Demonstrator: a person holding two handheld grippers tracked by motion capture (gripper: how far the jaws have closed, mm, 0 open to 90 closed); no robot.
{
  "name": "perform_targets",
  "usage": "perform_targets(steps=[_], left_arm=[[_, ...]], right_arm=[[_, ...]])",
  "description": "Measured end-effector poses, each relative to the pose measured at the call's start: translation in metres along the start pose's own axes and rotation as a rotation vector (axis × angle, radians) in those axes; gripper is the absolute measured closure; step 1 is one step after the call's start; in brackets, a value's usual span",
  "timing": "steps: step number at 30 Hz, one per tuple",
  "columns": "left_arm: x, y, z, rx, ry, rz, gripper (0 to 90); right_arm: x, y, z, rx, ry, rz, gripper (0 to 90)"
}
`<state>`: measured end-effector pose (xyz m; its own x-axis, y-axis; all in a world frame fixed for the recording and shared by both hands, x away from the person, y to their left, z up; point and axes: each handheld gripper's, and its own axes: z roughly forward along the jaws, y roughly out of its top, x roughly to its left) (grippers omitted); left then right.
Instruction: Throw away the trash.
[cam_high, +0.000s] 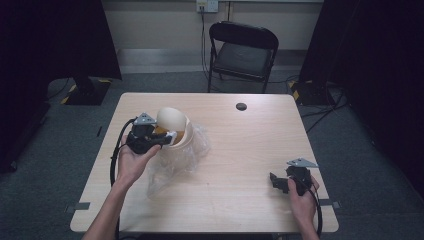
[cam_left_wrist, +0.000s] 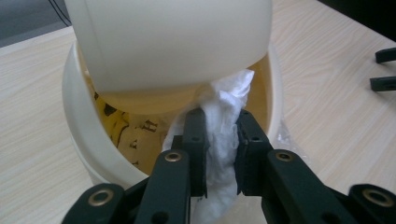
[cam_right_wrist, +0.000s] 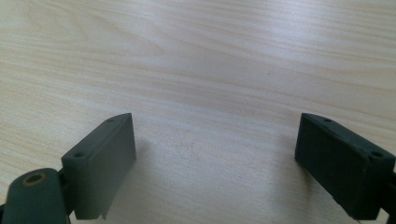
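Two grippers, one bin, one tissue wad. Left gripper (cam_left_wrist: 219, 140): jaws clamped on a crumpled white tissue (cam_left_wrist: 222, 116) at the mouth of the cream swing-lid bin (cam_high: 181, 134), which stands on clear plastic wrap (cam_high: 172, 167). Tissue likely soft, light, easily torn; best held by its bunched middle. Right gripper (cam_right_wrist: 215, 163): jaws wide apart, empty, above bare table (cam_high: 240, 165).
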<state>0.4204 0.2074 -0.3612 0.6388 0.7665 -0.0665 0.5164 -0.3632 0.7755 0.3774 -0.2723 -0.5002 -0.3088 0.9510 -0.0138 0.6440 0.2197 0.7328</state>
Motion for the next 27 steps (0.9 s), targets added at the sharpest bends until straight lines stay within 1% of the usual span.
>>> perform_targets(steps=[2,3,5,6,7,8,9,10,11,12,13,14,15,16,18,19,21,22,24,25,26,27], left_arm=[[0.002,0.000,0.003,0.012,-0.002,0.002,77.3],[0.002,0.001,0.005,0.020,0.004,-0.006,77.4],[0.001,0.001,0.007,0.026,0.017,0.007,77.4],[0.000,0.001,0.008,0.024,0.021,0.000,77.4],[0.000,0.001,0.009,0.037,0.022,0.011,77.3],[0.000,0.001,0.011,0.038,0.024,0.006,77.2],[0.000,0.001,0.012,0.051,0.025,0.007,77.2],[0.001,0.001,0.017,0.059,0.022,-0.004,77.2],[0.001,0.001,0.017,0.059,0.022,-0.004,77.0],[0.000,0.001,0.020,0.071,0.025,-0.002,77.0],[-0.001,0.000,0.022,0.066,0.029,-0.017,76.9],[-0.001,0.001,0.022,0.081,0.033,-0.020,76.9],[-0.001,0.001,0.024,0.078,0.029,-0.023,76.7],[0.000,0.002,0.025,0.089,0.040,-0.026,76.3],[0.000,0.002,0.027,0.090,0.036,-0.031,74.9],[-0.001,0.002,0.029,0.099,0.032,-0.041,74.9],[0.000,0.004,0.032,0.117,0.025,-0.036,71.6],[-0.001,0.006,0.033,0.130,0.036,-0.033,67.2],[-0.002,0.008,0.034,0.134,0.043,-0.038,62.2],[-0.002,0.008,0.035,0.132,0.046,-0.039,60.7],[-0.002,0.009,0.034,0.137,0.048,-0.030,59.6],[-0.002,0.009,0.034,0.133,0.048,-0.037,58.6]], right_arm=[[0.000,0.000,0.000,-0.001,-0.001,0.000,11.4],[0.000,0.000,0.000,0.000,0.000,0.000,11.4],[0.000,0.000,0.000,0.000,0.000,0.000,11.4],[0.000,0.000,0.000,0.000,0.000,0.000,11.4],[0.000,0.000,0.000,0.000,0.000,0.000,11.4],[0.000,0.000,0.000,0.000,0.000,0.000,11.4],[0.000,0.000,0.000,0.000,0.000,0.000,11.4],[0.000,0.000,0.000,0.000,0.000,0.000,11.4],[0.000,0.000,0.000,0.000,0.000,0.000,11.4],[0.000,0.000,0.000,0.000,0.000,0.000,11.4],[0.000,0.000,0.000,-0.001,-0.001,0.000,11.4],[0.000,0.000,0.000,0.000,0.000,0.000,11.4],[0.000,0.000,0.000,0.001,-0.001,0.000,11.4],[0.000,0.000,0.000,0.001,-0.001,0.000,11.4],[0.000,0.000,0.000,0.000,0.000,0.000,11.4],[0.000,0.000,0.000,0.001,-0.001,0.000,11.4],[0.000,0.000,0.000,0.001,0.000,0.000,11.4],[0.000,0.000,0.000,0.000,0.000,0.000,11.4],[0.000,0.000,0.000,0.001,-0.001,0.000,11.4],[0.000,0.000,0.000,0.000,0.000,0.000,11.4],[0.000,0.000,0.000,-0.001,-0.001,0.000,11.4],[0.000,0.000,0.000,-0.001,-0.001,0.000,11.4]])
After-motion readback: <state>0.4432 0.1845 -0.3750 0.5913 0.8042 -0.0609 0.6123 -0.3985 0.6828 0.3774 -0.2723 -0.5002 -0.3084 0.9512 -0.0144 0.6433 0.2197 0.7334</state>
